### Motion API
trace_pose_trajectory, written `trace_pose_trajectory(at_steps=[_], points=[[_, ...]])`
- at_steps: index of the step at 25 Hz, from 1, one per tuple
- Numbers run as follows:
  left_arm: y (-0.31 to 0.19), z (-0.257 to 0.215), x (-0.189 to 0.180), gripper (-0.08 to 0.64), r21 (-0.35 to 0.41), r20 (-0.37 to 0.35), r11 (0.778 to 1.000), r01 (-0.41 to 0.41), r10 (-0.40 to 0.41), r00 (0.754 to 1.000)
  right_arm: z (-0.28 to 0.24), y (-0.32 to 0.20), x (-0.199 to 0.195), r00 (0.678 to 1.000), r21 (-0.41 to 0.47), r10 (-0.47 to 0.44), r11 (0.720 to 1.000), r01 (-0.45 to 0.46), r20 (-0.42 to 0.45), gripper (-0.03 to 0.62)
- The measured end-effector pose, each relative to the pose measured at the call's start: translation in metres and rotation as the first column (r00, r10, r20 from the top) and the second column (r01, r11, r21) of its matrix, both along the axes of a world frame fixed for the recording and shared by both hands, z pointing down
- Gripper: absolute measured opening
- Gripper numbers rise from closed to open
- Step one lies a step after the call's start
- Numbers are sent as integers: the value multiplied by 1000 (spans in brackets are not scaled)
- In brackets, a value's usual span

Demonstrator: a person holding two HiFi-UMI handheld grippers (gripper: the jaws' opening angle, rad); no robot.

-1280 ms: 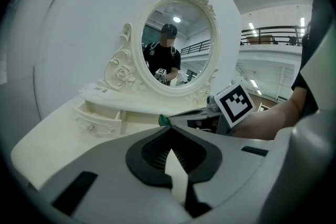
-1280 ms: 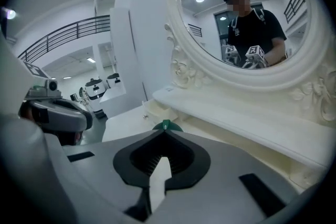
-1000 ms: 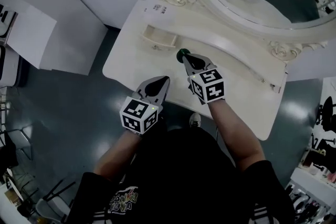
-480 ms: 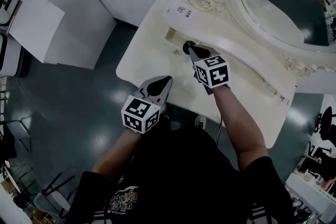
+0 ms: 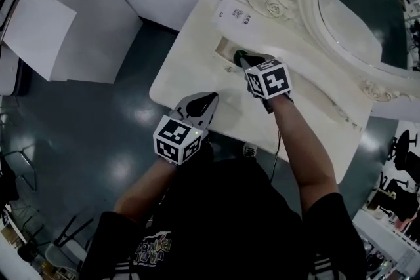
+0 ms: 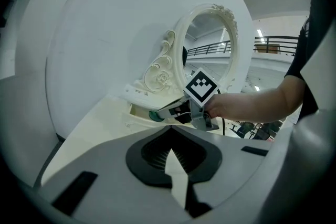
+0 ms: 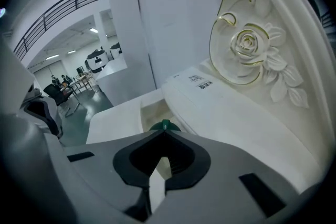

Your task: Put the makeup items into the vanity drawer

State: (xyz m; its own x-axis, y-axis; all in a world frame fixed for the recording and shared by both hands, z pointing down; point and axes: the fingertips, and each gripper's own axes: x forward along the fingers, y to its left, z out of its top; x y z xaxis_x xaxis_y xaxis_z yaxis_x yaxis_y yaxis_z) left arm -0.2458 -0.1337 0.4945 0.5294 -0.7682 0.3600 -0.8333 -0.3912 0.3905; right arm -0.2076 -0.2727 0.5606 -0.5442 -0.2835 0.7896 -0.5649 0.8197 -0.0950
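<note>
At the open drawer point(image 5: 225, 48), the right claw point(image 5: 240, 60) is gripping a green item point(image 5: 239, 53) in its tips, holding it at the drawer's mouth. Nearer the tabletop point(image 5: 190, 63) edge, the left claw point(image 5: 210, 100) is hovering clenched on nothing, well apart from the drawer.
</note>
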Motion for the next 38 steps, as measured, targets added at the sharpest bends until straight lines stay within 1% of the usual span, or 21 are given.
trace_pose_trajectory(at_steps=[4,10,16,18,19,25,28,31,34,38], points=[[-3,2,-9,0,0,-9,1000,-16,16,1000,6,-3,-5,999,-7,11,1000,-11,-35,32],[-4,8,-19,0,-9,-15,999,-42,42,999,13,-10,-10,997,-3,48,999,-48,-55,32],[-3,6,-21,0,-7,-15,998,-63,62,998,12,-10,-11,996,-3,80,997,-80,-39,35],[-2,6,-19,1,-7,-14,998,-68,68,998,12,-9,-11,996,-7,77,997,-78,-36,75],[-1,6,-18,0,-7,-14,998,-70,70,997,12,-8,-11,996,-7,79,997,-79,-34,83],[2,4,-11,0,-1,-9,997,-80,80,997,2,-7,-4,994,25,112,993,-112,6,83],[4,1,-5,0,7,-2,996,-87,87,996,-7,-5,5,990,44,134,990,-135,36,78],[5,-2,5,0,15,5,995,-98,98,995,-16,-3,19,984,58,163,984,-167,67,54],[8,-6,17,0,23,15,993,-112,112,994,-26,1,36,977,76,188,978,-195,96,32],[10,-13,41,0,41,28,990,-135,134,991,-37,10,66,966,84,220,969,-232,132,29]])
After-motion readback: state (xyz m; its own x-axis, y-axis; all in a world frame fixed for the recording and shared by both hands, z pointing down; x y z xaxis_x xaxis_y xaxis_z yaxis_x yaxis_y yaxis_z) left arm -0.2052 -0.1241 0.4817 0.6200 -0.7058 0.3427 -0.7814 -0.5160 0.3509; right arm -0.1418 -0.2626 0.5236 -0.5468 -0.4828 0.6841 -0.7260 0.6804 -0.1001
